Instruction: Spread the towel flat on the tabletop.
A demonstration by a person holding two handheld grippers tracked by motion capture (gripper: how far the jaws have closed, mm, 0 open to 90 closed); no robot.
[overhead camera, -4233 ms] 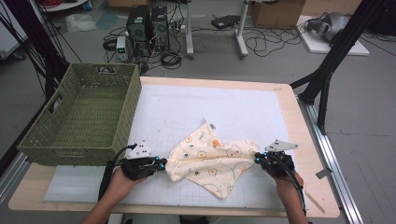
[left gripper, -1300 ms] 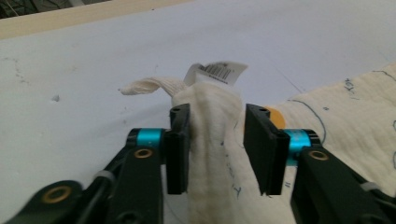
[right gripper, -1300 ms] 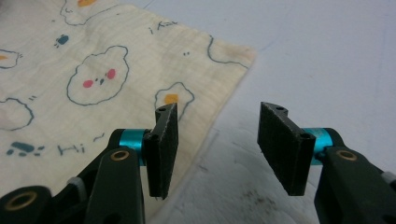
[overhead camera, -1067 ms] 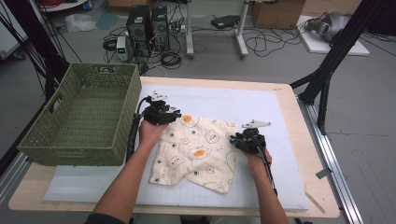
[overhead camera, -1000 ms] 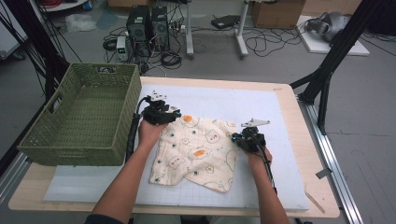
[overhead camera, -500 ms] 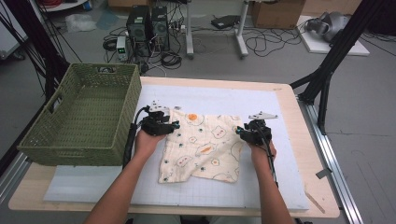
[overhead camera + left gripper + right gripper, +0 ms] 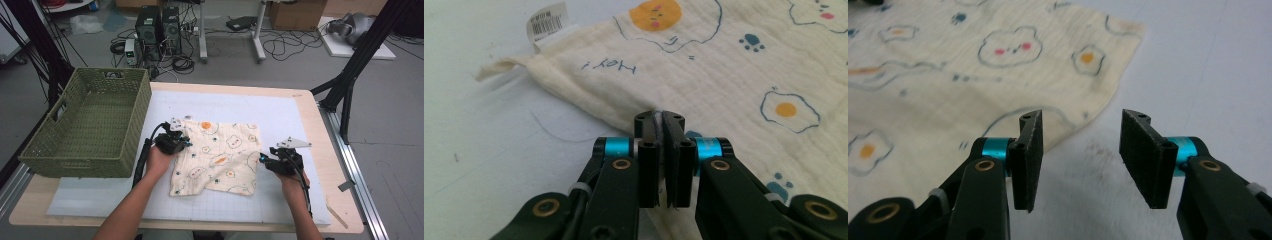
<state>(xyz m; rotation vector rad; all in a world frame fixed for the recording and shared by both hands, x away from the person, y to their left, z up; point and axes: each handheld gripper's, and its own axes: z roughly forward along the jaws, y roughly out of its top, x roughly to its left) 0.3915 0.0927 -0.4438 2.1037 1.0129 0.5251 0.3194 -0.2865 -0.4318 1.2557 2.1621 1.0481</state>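
Observation:
A cream cloth (image 7: 220, 155) printed with bears and fried eggs lies spread flat on the white mat (image 7: 280, 110). My left gripper (image 7: 184, 145) sits at the cloth's left edge. In the left gripper view its jaws (image 7: 663, 117) have just been closing and now stand together, pinching the edge of the cloth (image 7: 749, 65). My right gripper (image 7: 263, 160) is just off the right edge. Its jaws (image 7: 1080, 125) have just been opening, with bare mat between the pads and the cloth (image 7: 948, 60) beyond the left pad.
A green woven basket (image 7: 85, 155) stands at the table's left, close to my left hand. A barcode label (image 7: 546, 25) hangs off the cloth's far corner. The wooden table edge (image 7: 335, 165) runs along the right.
The crumpled cloth has been spread flat. My left gripper came nearer along the left edge and shut. My right gripper let go, opened and drew back off the right edge.

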